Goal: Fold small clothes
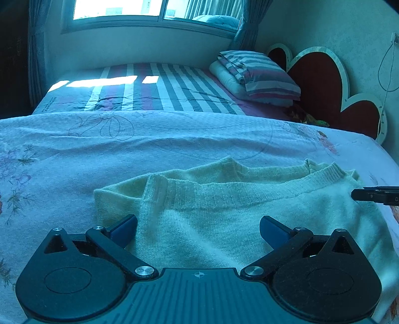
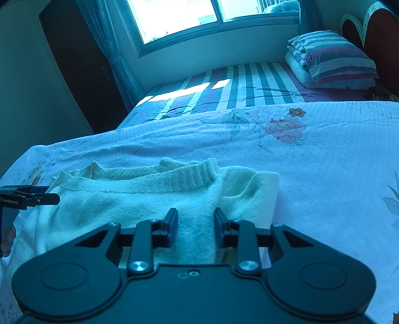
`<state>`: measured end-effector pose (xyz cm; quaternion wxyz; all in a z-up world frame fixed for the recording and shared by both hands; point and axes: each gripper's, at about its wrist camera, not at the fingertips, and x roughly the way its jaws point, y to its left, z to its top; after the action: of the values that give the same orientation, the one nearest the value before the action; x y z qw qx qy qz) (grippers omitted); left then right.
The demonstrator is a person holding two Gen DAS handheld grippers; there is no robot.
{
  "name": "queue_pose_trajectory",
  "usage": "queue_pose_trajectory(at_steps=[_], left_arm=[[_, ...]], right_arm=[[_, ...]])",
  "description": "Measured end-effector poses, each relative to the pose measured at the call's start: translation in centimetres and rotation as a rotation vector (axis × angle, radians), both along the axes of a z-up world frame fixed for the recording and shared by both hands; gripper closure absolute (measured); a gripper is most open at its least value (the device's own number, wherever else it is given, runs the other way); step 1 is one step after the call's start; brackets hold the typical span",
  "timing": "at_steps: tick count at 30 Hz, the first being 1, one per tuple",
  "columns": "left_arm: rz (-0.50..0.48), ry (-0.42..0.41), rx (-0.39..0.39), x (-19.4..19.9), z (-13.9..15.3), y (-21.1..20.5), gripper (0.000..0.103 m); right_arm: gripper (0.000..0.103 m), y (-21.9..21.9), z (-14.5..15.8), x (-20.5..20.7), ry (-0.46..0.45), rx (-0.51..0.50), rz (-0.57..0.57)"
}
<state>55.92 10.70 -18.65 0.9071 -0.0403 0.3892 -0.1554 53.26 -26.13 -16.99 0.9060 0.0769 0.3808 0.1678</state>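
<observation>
A small cream knitted sweater point(image 1: 224, 214) lies flat on the floral bedspread point(image 1: 74, 154), its ribbed neckline facing away from me. It also shows in the right wrist view point(image 2: 139, 199). My left gripper point(image 1: 198, 230) is open wide, its jaws spread just above the sweater's near left part. My right gripper point(image 2: 196, 228) is open more narrowly over the sweater's near right edge, beside a folded sleeve point(image 2: 249, 189). Each gripper's tip shows at the edge of the other's view, the right gripper's tip point(image 1: 369, 195) and the left gripper's tip point(image 2: 37, 198).
A striped bed sheet point(image 1: 162, 84) lies beyond the bedspread, with a folded quilt and a striped pillow point(image 1: 261, 74) at the headboard point(image 1: 324, 82). A window point(image 1: 149, 10) with curtains is at the far wall. A dark wardrobe point(image 2: 74, 62) stands at the left.
</observation>
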Motion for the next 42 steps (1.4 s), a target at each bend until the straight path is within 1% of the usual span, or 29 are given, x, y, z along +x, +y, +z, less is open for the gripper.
queue_pose_trajectory(at_steps=[1,2,4,6,8,9,10,12,13,17,18,19,21,26,27,29,33,35,36,37,39,40,42], left_arm=[[0.003,-0.001,0.001,0.1,0.0,0.0,0.003],[0.006,-0.001,0.006,0.1,0.0,-0.1,0.022],[0.025,-0.008,0.045,0.2,0.1,-0.2,0.042],[0.035,0.004,0.015,0.4,0.2,0.4,0.043],[0.045,0.006,0.026,0.5,0.2,0.7,0.056],[0.048,0.005,0.033,0.5,0.3,0.8,0.06],[0.052,0.006,0.035,0.5,0.3,0.9,0.067],[0.059,0.008,0.04,0.4,0.4,1.2,0.077],[0.061,0.004,0.045,0.3,0.5,1.3,0.08],[0.051,-0.014,0.085,-0.2,0.8,0.9,0.08],[0.044,-0.017,0.089,-0.3,0.8,0.8,0.083],[0.038,-0.025,0.101,-0.5,0.9,0.6,0.094],[0.032,-0.031,0.122,-0.8,1.0,0.4,0.095],[0.043,-0.045,0.136,-0.8,1.3,0.3,0.096],[0.041,-0.04,0.13,-0.7,1.4,0.3,0.096],[0.049,-0.063,0.142,-0.9,1.8,0.2,0.097],[0.035,-0.085,0.132,-0.9,2.8,0.0,0.097],[0.029,-0.099,0.149,-0.8,3.0,-0.3,0.097],[0.031,-0.093,0.157,-0.5,2.8,-0.4,0.097],[0.049,-0.095,0.173,-0.3,2.5,-0.4,0.097],[0.064,-0.061,0.163,0.6,1.8,-0.2,0.099],[0.083,-0.066,0.154,0.6,1.8,0.0,0.099],[0.083,-0.079,0.114,0.2,2.2,0.3,0.099]], right_arm=[[0.083,0.0,0.0,0.0,0.002,0.003,-0.001],[0.091,-0.1,0.0,0.1,0.007,0.009,-0.006],[0.093,-0.3,-0.1,0.2,0.016,0.022,-0.012],[0.094,-0.2,-0.1,0.1,0.014,0.023,-0.012],[0.095,-0.1,-0.2,0.0,0.009,0.015,-0.01],[0.095,0.0,-0.1,-0.1,0.004,0.008,-0.009],[0.096,0.0,-0.1,-0.3,-0.003,0.003,-0.008],[0.096,0.3,0.0,-0.5,-0.013,-0.006,-0.004],[0.096,0.3,0.1,-0.6,-0.019,-0.008,-0.006],[0.096,0.3,0.3,-1.0,-0.035,-0.011,-0.008],[0.096,0.3,0.4,-1.0,-0.037,-0.009,-0.008],[0.096,0.2,0.4,-1.1,-0.038,-0.011,-0.008],[0.096,0.3,0.5,-1.2,-0.045,-0.014,-0.007],[0.096,0.4,1.0,-1.8,-0.065,-0.009,-0.005],[0.096,0.4,1.2,-1.9,-0.069,-0.008,-0.004],[0.096,0.4,1.4,-2.0,-0.079,-0.008,-0.003],[0.096,0.3,2.3,-2.3,-0.109,0.003,-0.01],[0.096,0.3,2.4,-2.2,-0.121,0.006,-0.016],[0.096,0.3,2.2,-2.0,-0.114,0.002,-0.019],[0.096,0.3,2.0,-1.8,-0.115,-0.008,-0.029],[0.096,0.3,1.5,-1.4,-0.099,-0.002,-0.036],[0.096,0.4,1.5,-1.4,-0.104,-0.004,-0.042],[0.096,0.5,1.9,-1.7,-0.12,0.01,-0.038]])
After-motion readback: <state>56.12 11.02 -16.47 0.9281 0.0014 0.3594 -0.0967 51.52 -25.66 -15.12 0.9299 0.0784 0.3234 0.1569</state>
